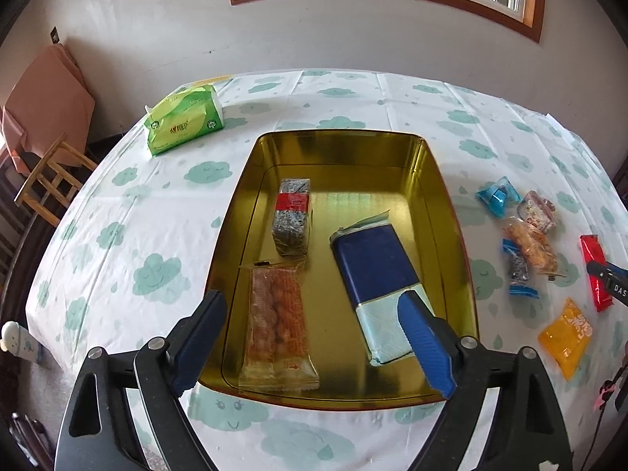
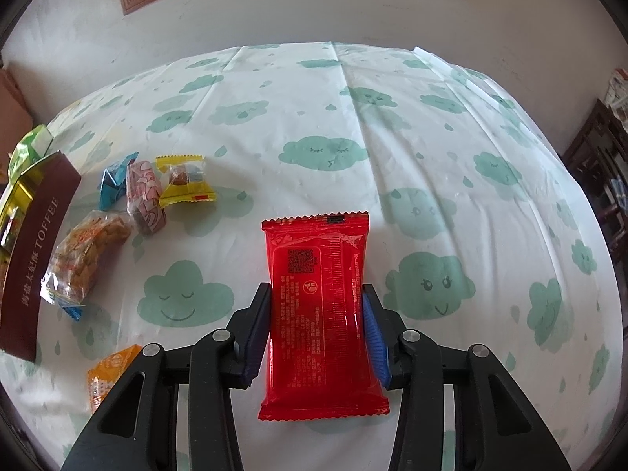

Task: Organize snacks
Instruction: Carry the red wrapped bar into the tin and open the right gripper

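A gold tin [image 1: 251,180] sits mid-table and holds a dark wrapped block with a red band [image 1: 292,212], a clear biscuit packet [image 1: 276,325] and a navy and pale blue bar [image 1: 378,278]. My left gripper [image 1: 314,314] is open and empty above the tin's near end. My right gripper [image 2: 316,308] is shut on a red snack packet [image 2: 318,314], which lies on the tablecloth; it also shows in the left wrist view [image 1: 594,271]. Loose snacks lie beside the tin: a blue one [image 2: 114,180], a pink one [image 2: 145,196], a yellow one [image 2: 184,180], a biscuit bag [image 2: 84,255] and an orange one [image 2: 106,376].
A green tissue pack [image 1: 184,117] lies at the table's far left. The tin's maroon side [image 2: 35,243] reads TOFFEE. A wooden chair [image 1: 51,180] stands left of the table, a dark shelf [image 2: 604,180] to the right. The wall and a window are behind.
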A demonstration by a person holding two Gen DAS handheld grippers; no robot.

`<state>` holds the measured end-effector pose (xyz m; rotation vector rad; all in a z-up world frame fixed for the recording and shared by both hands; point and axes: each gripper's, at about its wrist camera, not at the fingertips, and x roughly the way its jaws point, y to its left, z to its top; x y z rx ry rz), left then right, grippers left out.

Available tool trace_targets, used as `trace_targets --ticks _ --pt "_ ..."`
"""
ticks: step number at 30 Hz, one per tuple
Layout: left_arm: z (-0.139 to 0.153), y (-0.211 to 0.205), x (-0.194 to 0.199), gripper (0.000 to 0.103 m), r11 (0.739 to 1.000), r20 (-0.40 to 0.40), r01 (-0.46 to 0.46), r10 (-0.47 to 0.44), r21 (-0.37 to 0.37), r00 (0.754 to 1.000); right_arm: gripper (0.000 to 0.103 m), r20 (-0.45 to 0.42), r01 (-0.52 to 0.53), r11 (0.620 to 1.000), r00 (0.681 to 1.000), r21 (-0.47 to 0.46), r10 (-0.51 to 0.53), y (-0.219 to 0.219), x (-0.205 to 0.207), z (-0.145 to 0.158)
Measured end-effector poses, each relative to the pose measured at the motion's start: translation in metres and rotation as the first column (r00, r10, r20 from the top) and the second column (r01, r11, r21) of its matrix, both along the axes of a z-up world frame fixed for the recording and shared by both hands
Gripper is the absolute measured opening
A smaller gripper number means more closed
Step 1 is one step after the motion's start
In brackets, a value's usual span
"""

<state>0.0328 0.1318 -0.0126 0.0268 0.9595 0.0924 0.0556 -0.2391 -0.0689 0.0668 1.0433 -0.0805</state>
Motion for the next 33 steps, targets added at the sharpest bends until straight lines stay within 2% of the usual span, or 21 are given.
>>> trace_targets --ticks 6,11,15,21,25,33 --pt "0.004 0.006 -0.004 0.088 0.999 0.008 -0.016 0.016 -0.028 1.000 0.045 0.031 0.001 1.000 1.000 0.018 -0.002 0.006 -0.004 0.015" --pt "0.008 0.021 -0.008 0.089 0.994 0.013 -0.063 0.064 -0.086 0.998 0.045 0.077 -0.035 0.999 0.996 0.034 0.032 0.023 -0.006 0.035" --pt "0.012 0.036 -0.012 0.092 0.990 0.024 -0.101 0.104 -0.095 0.994 0.045 0.114 -0.071 0.996 0.991 0.053 0.065 0.043 -0.007 0.051" --pt "0.015 0.060 -0.019 0.093 0.977 0.032 -0.176 0.181 -0.124 0.983 0.045 0.167 -0.163 0.983 0.975 0.085 0.147 0.088 -0.006 0.077" --pt "0.018 0.070 -0.025 0.093 0.973 0.050 -0.208 0.213 -0.100 0.976 0.045 0.183 -0.238 0.965 0.959 0.110 0.216 0.125 -0.004 0.087" --pt "0.015 0.094 -0.036 0.093 0.960 0.039 -0.259 0.265 -0.105 0.964 0.045 0.171 -0.379 0.915 0.919 0.140 0.355 0.203 -0.006 0.082"
